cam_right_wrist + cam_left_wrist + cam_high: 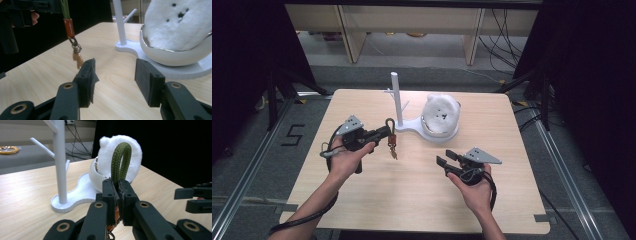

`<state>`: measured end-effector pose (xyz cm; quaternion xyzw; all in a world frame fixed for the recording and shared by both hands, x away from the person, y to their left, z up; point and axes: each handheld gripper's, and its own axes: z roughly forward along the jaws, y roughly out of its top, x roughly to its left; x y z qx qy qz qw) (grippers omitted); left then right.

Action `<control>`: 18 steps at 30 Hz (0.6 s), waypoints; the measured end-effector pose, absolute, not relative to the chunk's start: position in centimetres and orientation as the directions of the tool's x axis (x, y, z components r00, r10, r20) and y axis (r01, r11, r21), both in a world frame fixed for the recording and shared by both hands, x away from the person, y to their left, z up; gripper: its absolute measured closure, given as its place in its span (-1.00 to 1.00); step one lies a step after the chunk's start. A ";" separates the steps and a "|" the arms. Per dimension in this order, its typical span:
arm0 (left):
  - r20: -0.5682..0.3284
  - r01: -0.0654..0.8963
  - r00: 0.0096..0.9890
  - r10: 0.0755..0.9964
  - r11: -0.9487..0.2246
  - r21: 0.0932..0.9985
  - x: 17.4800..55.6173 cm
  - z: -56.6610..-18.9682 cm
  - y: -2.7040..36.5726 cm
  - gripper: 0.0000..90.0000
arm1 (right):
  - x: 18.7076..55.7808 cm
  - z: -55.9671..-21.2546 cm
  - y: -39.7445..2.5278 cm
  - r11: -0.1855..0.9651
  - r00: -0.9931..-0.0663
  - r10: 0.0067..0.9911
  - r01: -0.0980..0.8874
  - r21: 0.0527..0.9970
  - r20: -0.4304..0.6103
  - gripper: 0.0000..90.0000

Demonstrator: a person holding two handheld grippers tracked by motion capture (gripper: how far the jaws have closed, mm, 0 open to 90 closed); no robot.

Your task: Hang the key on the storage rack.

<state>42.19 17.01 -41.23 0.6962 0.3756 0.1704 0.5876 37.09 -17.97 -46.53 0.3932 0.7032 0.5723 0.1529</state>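
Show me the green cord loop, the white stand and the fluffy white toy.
green cord loop (121, 161), left gripper view, top of its arch.
white stand (395, 95), high view, upright post.
fluffy white toy (180, 25), right gripper view, its furry front.

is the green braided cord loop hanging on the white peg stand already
No, the green braided cord loop is pinched in the left gripper, apart from the white peg stand.

Left tool (117, 195): matt black plastic, brass-look pivots. Loop (120, 161) clamped in it: braided olive cord, rough weave. Stand (60, 162) beyond it: smooth matt white plastic. Plush (120, 147) behind loop: fluffy white cloth in a glossy bowl (170, 53). Counter (30, 192): light woodgrain, satin.
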 end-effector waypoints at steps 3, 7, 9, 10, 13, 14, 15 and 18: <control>-0.200 0.318 0.643 0.740 -0.020 0.948 42.6 -41.1 17.5 0.88 | 37.0 -46.8 -18.4 0.025 -0.631 0.739 0.375 0.926 0.236 0.14; -0.195 0.317 0.632 0.750 -0.021 0.948 43.1 -41.1 17.9 0.88 | 36.8 -47.0 -18.9 0.015 -0.615 0.748 0.392 0.920 0.250 0.13; -0.195 0.317 0.627 0.754 -0.018 0.948 43.3 -41.2 18.0 0.88 | 36.8 -47.0 -19.0 0.018 -0.610 0.755 0.387 0.922 0.241 0.13; -0.195 0.315 0.627 0.754 -0.016 0.949 43.4 -41.2 18.0 0.88 | 36.6 -47.0 -19.2 0.018 -0.597 0.763 0.403 0.915 0.248 0.13; -0.189 0.314 0.623 0.759 -0.021 0.949 43.8 -41.1 18.2 0.88 | 36.7 -47.2 -19.3 0.013 -0.608 0.756 0.383 0.923 0.241 0.12; -0.189 0.314 0.621 0.760 -0.021 0.949 43.9 -41.1 18.2 0.88 | 36.6 -47.2 -19.4 0.005 -0.603 0.757 0.391 0.920 0.252 0.12; -0.187 0.313 0.619 0.763 -0.021 0.950 44.1 -41.1 18.2 0.88 | 36.7 -47.3 -19.5 0.010 -0.602 0.761 0.382 0.924 0.241 0.12; -0.183 0.308 0.615 0.767 -0.020 0.951 44.5 -41.0 18.4 0.88 | 36.4 -47.3 -19.6 -0.008 -0.579 0.774 0.393 0.919 0.254 0.12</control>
